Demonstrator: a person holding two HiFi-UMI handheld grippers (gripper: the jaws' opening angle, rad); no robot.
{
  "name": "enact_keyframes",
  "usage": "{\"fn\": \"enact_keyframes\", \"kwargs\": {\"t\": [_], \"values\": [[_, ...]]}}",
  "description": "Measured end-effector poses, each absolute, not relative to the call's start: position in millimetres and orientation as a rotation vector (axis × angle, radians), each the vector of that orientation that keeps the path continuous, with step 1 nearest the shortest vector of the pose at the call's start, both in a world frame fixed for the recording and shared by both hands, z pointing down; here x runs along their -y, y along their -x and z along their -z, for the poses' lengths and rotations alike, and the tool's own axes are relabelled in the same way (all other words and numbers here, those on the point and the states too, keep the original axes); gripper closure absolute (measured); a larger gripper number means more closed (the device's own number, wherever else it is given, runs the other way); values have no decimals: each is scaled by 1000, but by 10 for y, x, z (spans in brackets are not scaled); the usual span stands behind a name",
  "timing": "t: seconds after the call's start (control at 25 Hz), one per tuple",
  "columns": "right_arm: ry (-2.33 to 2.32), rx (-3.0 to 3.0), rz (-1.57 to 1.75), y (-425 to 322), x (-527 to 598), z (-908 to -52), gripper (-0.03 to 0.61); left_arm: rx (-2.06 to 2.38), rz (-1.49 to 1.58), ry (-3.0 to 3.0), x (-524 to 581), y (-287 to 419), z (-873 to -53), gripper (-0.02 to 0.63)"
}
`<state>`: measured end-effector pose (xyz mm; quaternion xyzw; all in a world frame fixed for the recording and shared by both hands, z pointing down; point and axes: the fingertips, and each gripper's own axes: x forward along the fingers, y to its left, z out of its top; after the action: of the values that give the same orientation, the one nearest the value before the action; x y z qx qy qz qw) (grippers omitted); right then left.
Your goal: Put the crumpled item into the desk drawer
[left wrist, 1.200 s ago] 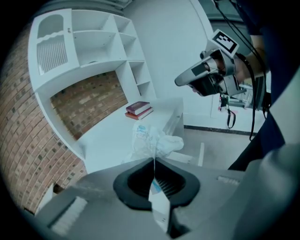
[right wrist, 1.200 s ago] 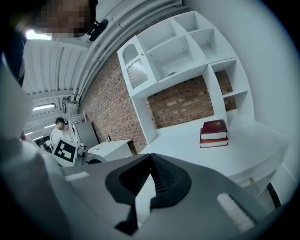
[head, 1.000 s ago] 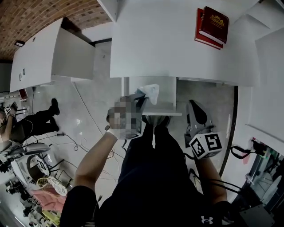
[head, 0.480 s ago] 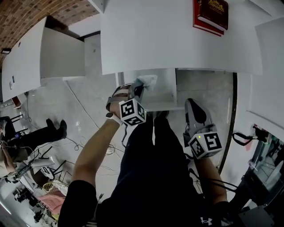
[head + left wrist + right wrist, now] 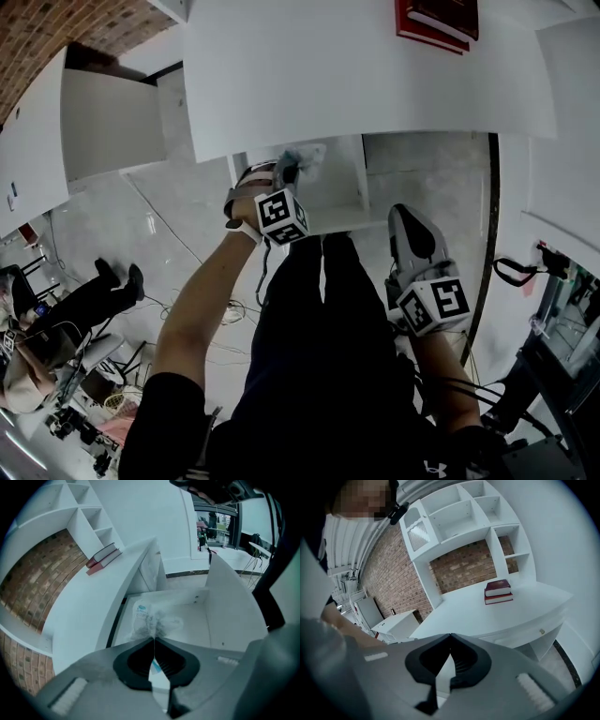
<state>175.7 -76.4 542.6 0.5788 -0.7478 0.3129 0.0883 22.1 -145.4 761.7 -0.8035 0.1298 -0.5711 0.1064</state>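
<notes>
The crumpled item (image 5: 152, 620) is a white wrapper with blue print, pinched at the tip of my left gripper (image 5: 153, 639), which is shut on it. It hangs inside the open white desk drawer (image 5: 201, 620), just above the floor of the drawer. In the head view the left gripper (image 5: 292, 171) holds the crumpled item (image 5: 310, 157) over the drawer (image 5: 345, 199), under the desk's front edge. My right gripper (image 5: 407, 217) is below the drawer's right side, jaws together, nothing in them. In the right gripper view the right gripper (image 5: 450, 635) points toward the desk top (image 5: 478, 611).
Two red books (image 5: 437, 21) lie on the white desk (image 5: 356, 75). A white cabinet (image 5: 94, 117) stands at the left. A person (image 5: 84, 305) sits on the floor at far left among cables. Dark equipment (image 5: 553, 281) stands at the right.
The left gripper has gone down into the drawer with the crumpled item still in it. The right gripper has sunk a little.
</notes>
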Motion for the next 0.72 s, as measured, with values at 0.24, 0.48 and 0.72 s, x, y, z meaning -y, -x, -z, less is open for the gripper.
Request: {"fn": "enact_keyframes", "kwargs": {"t": [0.24,0.48,0.72], "values": [[-1719,2181,-984,-1811,730,-5601,575,-372,1727,2358,1565,-278,-7945,609],[-1689,2162,-1020,-1806,743,-5774,575,-384,1742,2316,1696,-316,-8215,609],[-1669,2154,-1046,-1798,768,-5860,575,-429,1748,2314,1801,-316,-8293,609]]}}
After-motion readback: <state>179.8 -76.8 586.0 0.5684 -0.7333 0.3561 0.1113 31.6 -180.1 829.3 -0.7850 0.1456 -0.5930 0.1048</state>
